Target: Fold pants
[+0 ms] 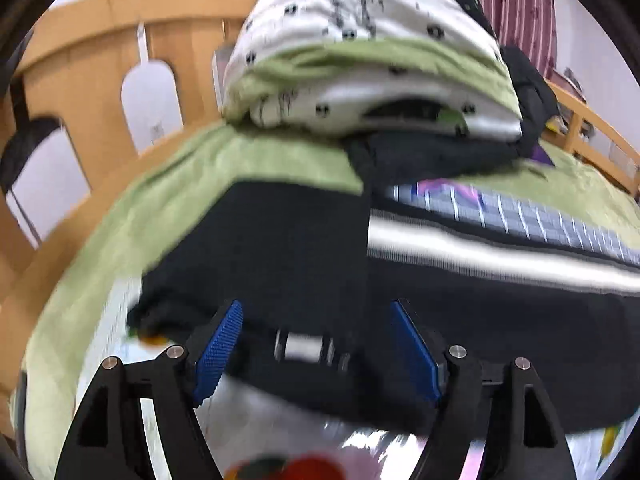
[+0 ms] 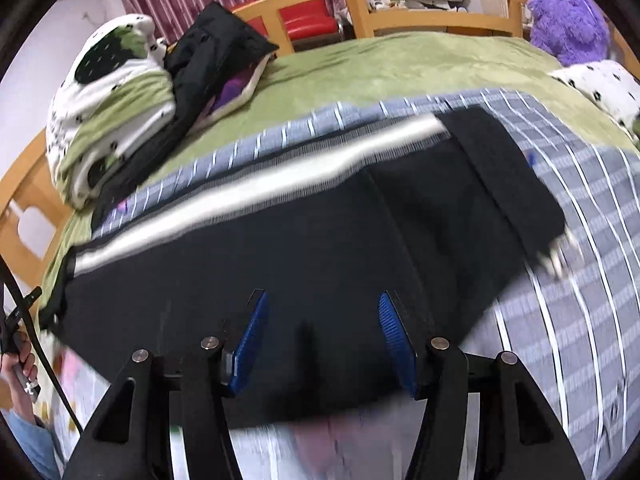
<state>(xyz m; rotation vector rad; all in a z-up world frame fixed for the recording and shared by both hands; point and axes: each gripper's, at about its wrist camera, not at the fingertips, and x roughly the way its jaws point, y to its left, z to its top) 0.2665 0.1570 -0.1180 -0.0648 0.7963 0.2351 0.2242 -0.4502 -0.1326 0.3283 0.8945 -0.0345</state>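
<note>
Black pants (image 1: 288, 248) spread mid-frame beyond left tongs (image 1: 320, 348) and right tongs (image 2: 322, 344), both released, grasping nothing.

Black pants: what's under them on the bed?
The black pants lie on a grey checked sheet, which shows around their far and right edges. Beyond that is a green blanket. Whatever is directly beneath the pants is covered.

Both wrist views close above the bed, angled down, sharing the black pants (image 1: 280, 240) (image 2: 320, 248)
</note>
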